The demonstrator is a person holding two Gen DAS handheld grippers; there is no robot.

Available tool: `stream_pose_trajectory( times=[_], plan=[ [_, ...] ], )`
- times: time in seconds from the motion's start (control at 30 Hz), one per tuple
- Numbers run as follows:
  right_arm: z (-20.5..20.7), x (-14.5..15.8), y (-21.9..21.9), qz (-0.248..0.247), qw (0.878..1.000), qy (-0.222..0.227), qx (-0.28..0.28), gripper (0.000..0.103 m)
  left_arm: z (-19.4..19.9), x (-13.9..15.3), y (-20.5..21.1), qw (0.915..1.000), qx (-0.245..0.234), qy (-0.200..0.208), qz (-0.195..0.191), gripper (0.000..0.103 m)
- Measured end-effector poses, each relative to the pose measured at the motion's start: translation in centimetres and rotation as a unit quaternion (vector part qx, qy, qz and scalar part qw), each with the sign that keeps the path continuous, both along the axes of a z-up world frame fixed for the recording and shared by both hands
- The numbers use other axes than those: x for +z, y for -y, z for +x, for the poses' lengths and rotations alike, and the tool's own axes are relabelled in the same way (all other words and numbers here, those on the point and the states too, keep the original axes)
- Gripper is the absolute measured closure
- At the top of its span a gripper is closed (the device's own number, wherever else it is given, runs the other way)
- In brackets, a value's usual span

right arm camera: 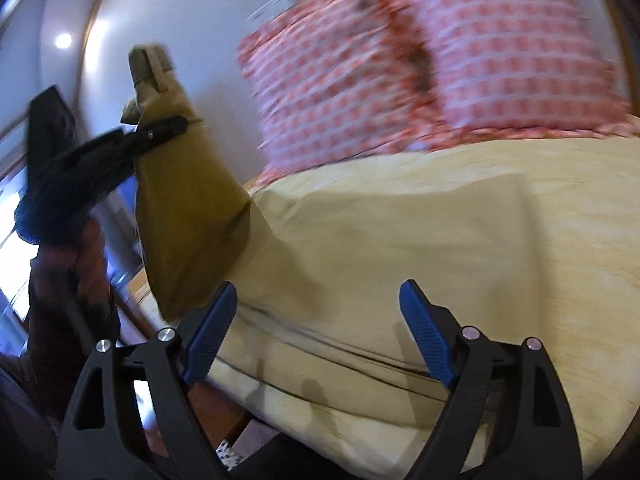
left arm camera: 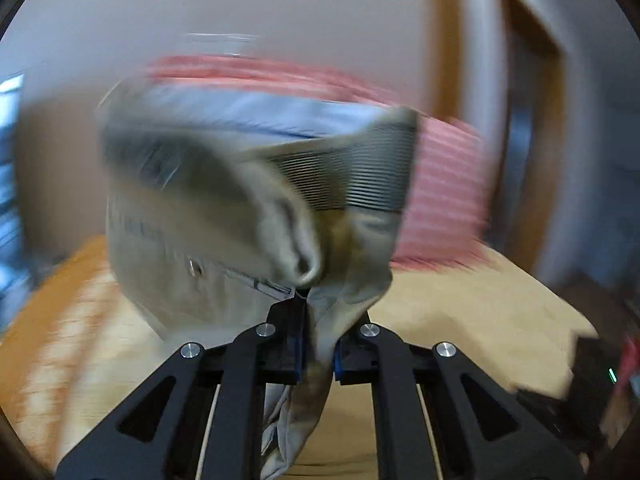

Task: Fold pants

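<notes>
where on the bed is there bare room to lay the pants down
The bedspread is bare from the pillows down to the near edge. The left side is crowded: the pants hang there from the left gripper.

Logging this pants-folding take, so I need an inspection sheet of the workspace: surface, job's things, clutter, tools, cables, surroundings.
Surface: yellow bedspread, wrinkled near the edge.
Job's things: khaki cotton pants, one end lifted off the bed, the rest lying on the bedspread.
Clutter: two red-and-white checked pillows at the head.
Tools: left tool shut on the pants fabric; right tool open, empty, above the bedspread.
Cables: nothing seen.
Surroundings: white wall, wooden door frame; heavy motion blur.
</notes>
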State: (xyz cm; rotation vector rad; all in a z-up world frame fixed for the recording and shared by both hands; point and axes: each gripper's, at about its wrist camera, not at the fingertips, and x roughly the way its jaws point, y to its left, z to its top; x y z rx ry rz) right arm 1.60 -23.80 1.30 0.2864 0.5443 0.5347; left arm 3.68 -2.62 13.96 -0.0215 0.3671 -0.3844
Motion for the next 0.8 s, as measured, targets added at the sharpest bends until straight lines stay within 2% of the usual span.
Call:
stream_pose_trajectory(
  times=[0.1,0.17,0.23,0.27,0.3,0.37,0.43,0.47,0.5,0.53,0.6,0.67,0.7,0.73,0.8],
  plan=[
    [-1.0,-0.6,3.9,0.003,0.998,-0.008,-0.066,0.019,-1.2,-4.2,6.9,0.9936,-0.093,-0.034,0.056,0.094],
    [-1.4,-1.2,6.2,0.008,0.994,-0.024,-0.105,0.018,-1.4,-7.9,9.9,0.9851,-0.118,-0.071,0.103,0.094],
    [-1.5,-1.9,8.5,0.009,0.988,-0.052,-0.143,0.018,-1.2,-10.7,10.9,0.9774,-0.131,-0.107,0.126,0.094],
    [-1.4,-2.1,9.3,0.014,0.987,-0.059,-0.151,0.018,-1.4,-11.6,11.0,0.9758,-0.135,-0.114,0.128,0.093],
    [-1.3,-2.2,10.3,0.026,0.984,-0.066,-0.162,0.018,-1.9,-11.6,10.8,0.9771,-0.131,-0.104,0.131,0.093],
    [-0.9,-1.9,11.5,0.063,0.983,-0.068,-0.161,0.018,-3.2,-10.8,10.3,0.977,-0.135,-0.089,0.139,0.089],
    [-0.7,-1.2,12.0,0.103,0.983,-0.062,-0.137,0.018,-4.2,-9.6,9.0,0.9783,-0.15,-0.082,0.117,0.078],
    [-0.5,-0.9,11.9,0.112,0.983,-0.062,-0.129,0.018,-4.4,-9.0,8.4,0.9792,-0.152,-0.082,0.107,0.054],
    [0.3,-0.6,11.8,0.124,0.983,-0.065,-0.121,0.018,-4.7,-8.3,7.3,0.9834,-0.139,-0.074,0.091,0.025],
    [0.9,-0.4,11.7,0.126,0.983,-0.07,-0.117,0.018,-5.2,-7.8,6.8,0.9865,-0.127,-0.064,0.081,0.019],
    [2.4,-0.1,11.0,0.098,0.983,-0.09,-0.127,0.018,-4.7,-6.9,4.1,0.9934,-0.077,-0.054,0.065,0.019],
    [3.9,-0.2,10.1,0.069,0.984,-0.104,-0.128,0.026,-3.4,-6.3,2.0,0.9965,-0.019,-0.054,0.061,0.019],
    [4.8,-0.4,9.5,0.053,0.984,-0.116,-0.125,0.029,-3.0,-6.4,1.3,0.9964,-0.001,-0.059,0.062,0.019],
    [5.5,-0.7,9.0,0.039,0.984,-0.124,-0.123,0.036,-2.4,-6.8,0.3,0.9953,0.025,-0.071,0.061,0.019],
    [7.1,-1.0,8.2,0.012,0.983,-0.139,-0.119,0.037,-1.1,-7.4,-1.4,0.9925,0.055,-0.095,0.054,0.019]
  ],
)
